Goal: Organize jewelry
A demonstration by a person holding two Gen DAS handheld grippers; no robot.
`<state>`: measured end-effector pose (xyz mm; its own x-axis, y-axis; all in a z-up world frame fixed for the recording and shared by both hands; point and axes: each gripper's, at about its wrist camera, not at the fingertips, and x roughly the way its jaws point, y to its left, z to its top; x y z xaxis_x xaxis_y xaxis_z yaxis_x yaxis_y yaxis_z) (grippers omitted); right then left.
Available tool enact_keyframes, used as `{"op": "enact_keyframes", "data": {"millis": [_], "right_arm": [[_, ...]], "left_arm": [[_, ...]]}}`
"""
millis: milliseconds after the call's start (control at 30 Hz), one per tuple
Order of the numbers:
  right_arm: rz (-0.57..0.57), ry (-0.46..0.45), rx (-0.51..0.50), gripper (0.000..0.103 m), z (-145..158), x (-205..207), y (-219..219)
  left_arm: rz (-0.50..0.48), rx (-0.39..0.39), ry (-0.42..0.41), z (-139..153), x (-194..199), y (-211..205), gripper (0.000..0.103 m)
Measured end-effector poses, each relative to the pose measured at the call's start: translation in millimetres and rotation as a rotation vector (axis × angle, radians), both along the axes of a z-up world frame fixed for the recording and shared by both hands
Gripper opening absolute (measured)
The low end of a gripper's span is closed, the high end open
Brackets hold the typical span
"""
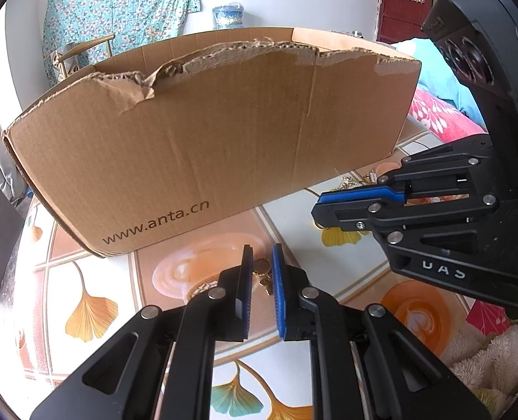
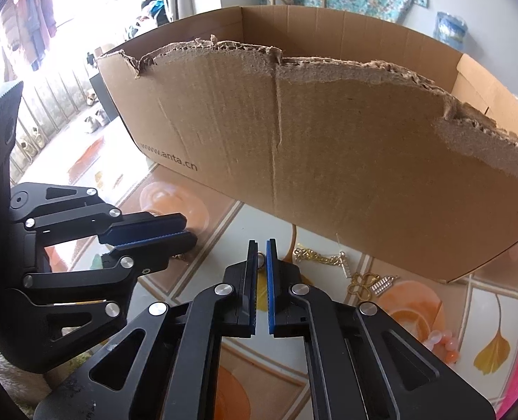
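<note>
My left gripper [image 1: 261,257] pinches a gold pendant piece [image 1: 263,273] between nearly closed jaws above the tabletop. My right gripper [image 2: 261,252] grips a small gold ring [image 2: 261,259]. More gold jewelry [image 2: 342,266] lies beside the cardboard box [image 2: 328,147].

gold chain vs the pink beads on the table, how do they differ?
The gold chain is linked metal, stretched in a line; the pink beads are round, translucent and bunched. The gold chain lies close to the cardboard box; the pink beads sit farther out from it. Both rest loose on the ginkgo-print tablecloth.
</note>
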<state>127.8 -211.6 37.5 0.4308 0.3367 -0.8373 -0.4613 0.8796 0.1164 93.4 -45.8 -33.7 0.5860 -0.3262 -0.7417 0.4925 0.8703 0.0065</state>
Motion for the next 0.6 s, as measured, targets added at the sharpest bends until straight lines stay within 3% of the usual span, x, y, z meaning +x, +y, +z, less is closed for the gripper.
{"op": "enact_keyframes", "data": {"millis": [67,200,600], "right_arm": [[0.004,0.012,0.020,0.005,2.6,-0.3,-1.6],[0.012,0.014,0.019,0.017,5.4,-1.4,-1.8],[0.041,-0.001,-0.056,0.017,1.1,-5.4,7.9]], "left_arm": [[0.001,0.001,0.000,0.2,0.6,-0.8,0.010],[0.001,0.000,0.000,0.3,0.5,-0.6,0.010],[0.000,-0.001,0.000,0.2,0.4,-0.5,0.011]]}}
